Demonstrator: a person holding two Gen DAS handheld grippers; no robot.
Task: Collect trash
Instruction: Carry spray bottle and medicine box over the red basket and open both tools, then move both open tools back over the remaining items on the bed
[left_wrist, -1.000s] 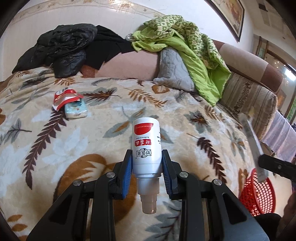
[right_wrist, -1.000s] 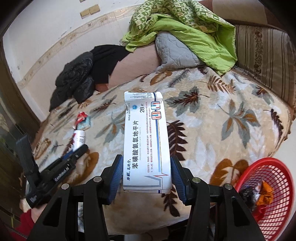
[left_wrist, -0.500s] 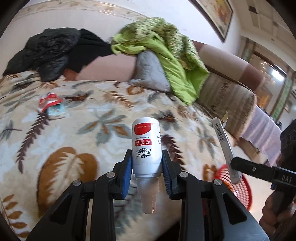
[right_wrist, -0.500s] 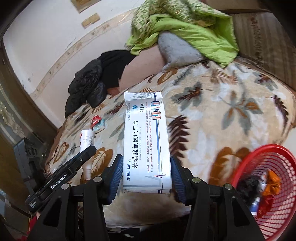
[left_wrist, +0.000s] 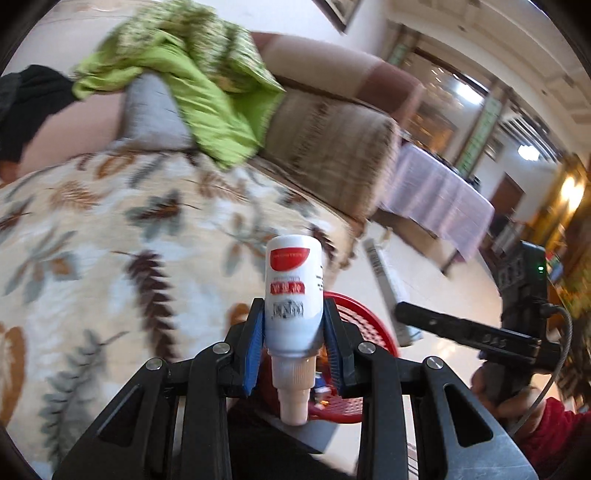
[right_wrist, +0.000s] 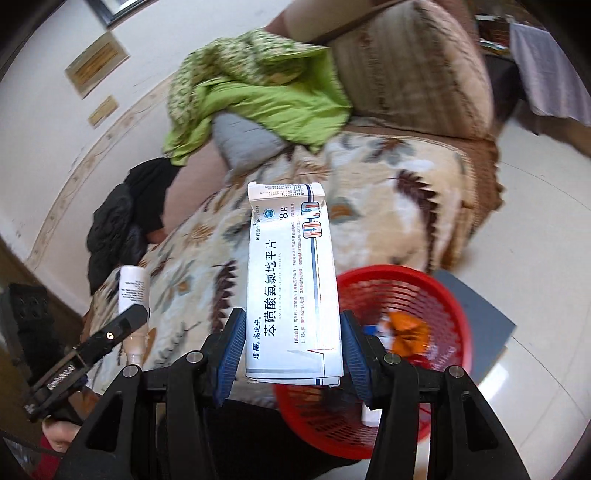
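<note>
My left gripper (left_wrist: 293, 341) is shut on a white bottle (left_wrist: 293, 295) with a red label, cap pointing back at the camera. The bottle also shows in the right wrist view (right_wrist: 131, 291). My right gripper (right_wrist: 291, 349) is shut on a white medicine box (right_wrist: 291, 280) with blue print; its edge shows in the left wrist view (left_wrist: 388, 288). A red mesh basket (right_wrist: 424, 291) stands on the floor below both grippers, holding orange and other scraps. In the left wrist view the basket (left_wrist: 358, 310) lies partly hidden behind the bottle and fingers.
A sofa covered with a leaf-print blanket (left_wrist: 110, 258) lies to the left. A green quilt (left_wrist: 207, 85), a grey pillow (right_wrist: 243, 140) and black clothes (right_wrist: 122, 218) are piled at its back. A cloth-covered table (left_wrist: 436, 195) stands beyond the armrest.
Both grippers have swung right, away from the sofa seat toward the floor. The red basket now lies directly under them. Both holds are unchanged.
</note>
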